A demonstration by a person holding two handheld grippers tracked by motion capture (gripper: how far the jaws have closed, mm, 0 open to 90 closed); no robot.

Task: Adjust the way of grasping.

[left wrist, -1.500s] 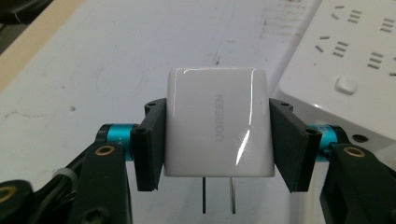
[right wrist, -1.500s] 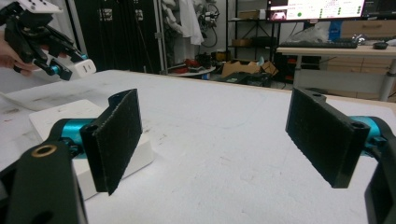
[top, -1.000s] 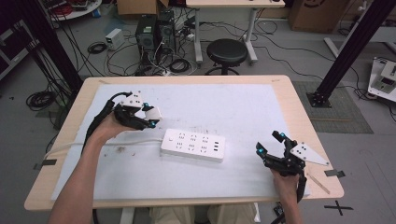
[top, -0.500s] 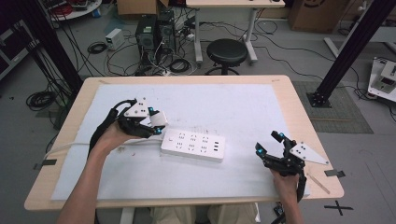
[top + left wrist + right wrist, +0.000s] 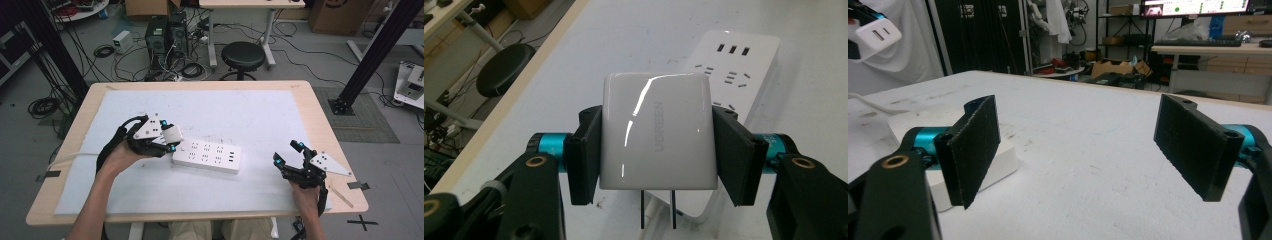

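the left hand-held gripper (image 5: 656, 145), clenched on the charger (image 5: 657, 131), hangs just over the near end of the power strip (image 5: 206, 157), whose length runs away toward the released right hand-held gripper (image 5: 289, 154).

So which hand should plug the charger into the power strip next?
Left. Its gripper is already shut on the white charger, hovering by the power strip. The right gripper sits open and empty, farther off.

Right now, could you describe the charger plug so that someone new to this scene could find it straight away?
Start at the white mat covering the wooden table, then find the long white power strip near its middle. At the strip's left end, the left gripper clamps a small white charger between its black pads. Unlike the flat strip, it is a glossy cube with two metal prongs and grey UGREEN lettering.
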